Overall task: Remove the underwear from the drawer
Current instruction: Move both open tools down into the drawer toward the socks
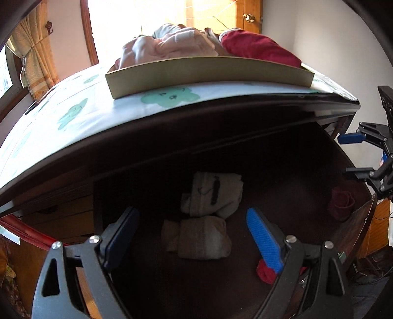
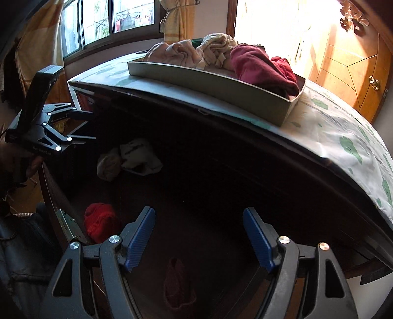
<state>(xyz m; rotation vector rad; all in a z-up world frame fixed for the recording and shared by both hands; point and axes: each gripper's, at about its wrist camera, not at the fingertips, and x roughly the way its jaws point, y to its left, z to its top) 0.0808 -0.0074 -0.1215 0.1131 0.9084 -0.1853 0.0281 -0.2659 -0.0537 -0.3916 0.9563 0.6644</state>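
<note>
The dark wooden drawer [image 1: 289, 186] stands open under the table top. In it lie two beige folded underwear pieces [image 1: 203, 235], a bright red piece [image 1: 266, 271] and a dark maroon piece [image 1: 341, 205]. My left gripper [image 1: 194, 235] is open above the nearer beige piece, empty. My right gripper [image 2: 199, 235] is open and empty over the drawer, above the maroon piece [image 2: 178, 287]. The red piece [image 2: 100, 222] and the beige pieces [image 2: 130, 158] lie to its left. Each gripper shows in the other view, the right [image 1: 348, 154] and the left [image 2: 87, 125].
A cardboard tray [image 1: 208, 76] with pink, beige and maroon clothes [image 2: 221, 52] stands on the table top, covered with a cloth with green prints [image 1: 73, 115]. A wooden door [image 2: 348, 63] is at the right, a window with curtains [image 2: 108, 22] at the left.
</note>
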